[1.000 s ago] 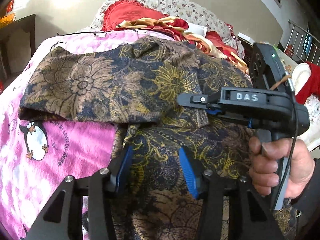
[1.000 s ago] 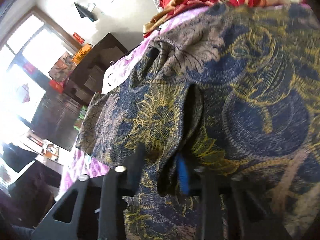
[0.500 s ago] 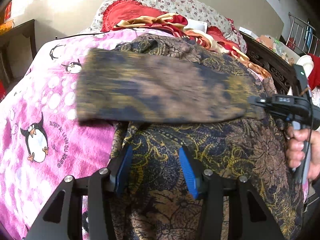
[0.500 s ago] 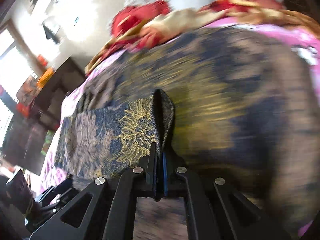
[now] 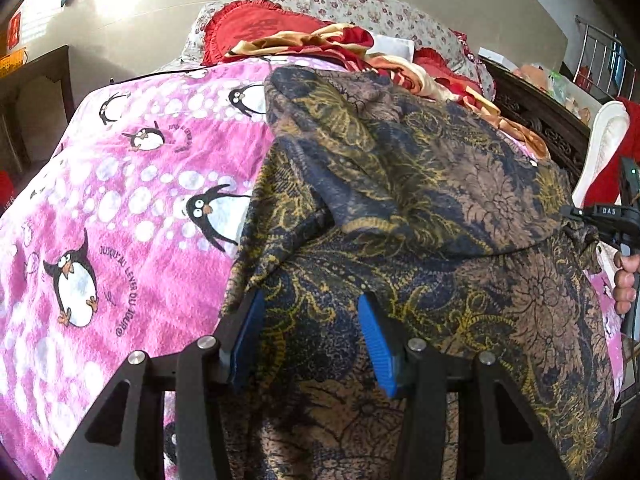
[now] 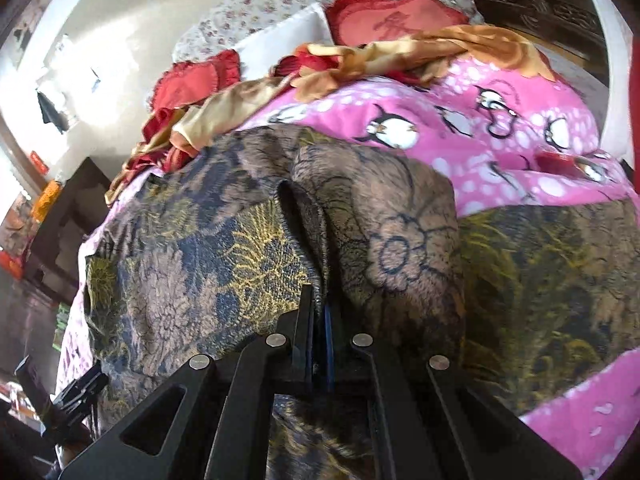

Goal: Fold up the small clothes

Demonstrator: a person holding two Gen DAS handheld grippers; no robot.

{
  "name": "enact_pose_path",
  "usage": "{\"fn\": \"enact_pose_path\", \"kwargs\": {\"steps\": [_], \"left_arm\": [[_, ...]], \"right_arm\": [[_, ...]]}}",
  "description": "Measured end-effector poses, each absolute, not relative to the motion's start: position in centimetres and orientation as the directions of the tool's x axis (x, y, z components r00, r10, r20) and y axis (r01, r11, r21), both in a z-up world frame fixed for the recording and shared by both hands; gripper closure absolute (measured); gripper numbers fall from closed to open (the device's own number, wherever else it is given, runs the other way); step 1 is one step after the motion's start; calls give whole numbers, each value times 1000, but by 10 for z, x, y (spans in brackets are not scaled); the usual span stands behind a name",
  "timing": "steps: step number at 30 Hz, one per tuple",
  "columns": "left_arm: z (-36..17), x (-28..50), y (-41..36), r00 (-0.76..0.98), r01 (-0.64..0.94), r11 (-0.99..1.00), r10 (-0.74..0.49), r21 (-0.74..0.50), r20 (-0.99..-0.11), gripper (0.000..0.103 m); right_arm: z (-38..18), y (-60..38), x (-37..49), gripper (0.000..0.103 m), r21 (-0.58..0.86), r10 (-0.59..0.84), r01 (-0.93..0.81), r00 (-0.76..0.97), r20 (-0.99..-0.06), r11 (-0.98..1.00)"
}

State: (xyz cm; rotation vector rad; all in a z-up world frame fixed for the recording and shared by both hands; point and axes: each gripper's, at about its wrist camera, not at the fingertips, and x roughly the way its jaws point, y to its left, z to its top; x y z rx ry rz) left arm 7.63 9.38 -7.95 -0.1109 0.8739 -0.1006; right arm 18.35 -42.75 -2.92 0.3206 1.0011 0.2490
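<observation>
I had a dark cloth with gold and brown flowers [image 5: 420, 208] lying on the pink penguin blanket [image 5: 132, 208] on the bed. My right tongs [image 6: 318, 312] were shut tight on a fold of the cloth, and the pinched edge stood up in a ridge right in front of them. In the view from my left tongs, the part I held was folded over toward the right side, on top of the rest of the cloth. My right hand [image 5: 626, 280] showed at the far right edge there, wrapped round the black handle. My left tongs [image 5: 310, 328] were about half open over the near part of the cloth, which lay between the two blue pads [image 5: 374, 336]. The pads were not squeezing it. Red and gold bedding [image 5: 304, 40] and a flowery pillow [image 5: 360, 0] were piled at the far end of the bed.
</observation>
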Motion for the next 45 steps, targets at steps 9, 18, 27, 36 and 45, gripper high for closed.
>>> {"fn": "enact_pose_path", "kwargs": {"steps": [9,18,27,36,45], "left_arm": [[-78,75,92,645,43,991,-122,-123,-754,51],[-10,109,89,751,30,984,-137,-174,-646,49],[-79,188,82,634,-7,1000,4,0,-773,89],[-49,139,84,714,9,998,-53,-67,-698,52],[-81,132,80,645,14,996,-79,-91,-760,39]], "right_arm": [[-8,-408,178,94,345,349,-113,541,-765,932],[-27,-418,184,94,348,327,-54,500,-802,936],[-6,-442,169,84,357,361,-111,515,-777,927],[-13,-585,135,76,365,211,143,604,-769,920],[-59,-622,152,62,190,79,172,505,-859,967]]}}
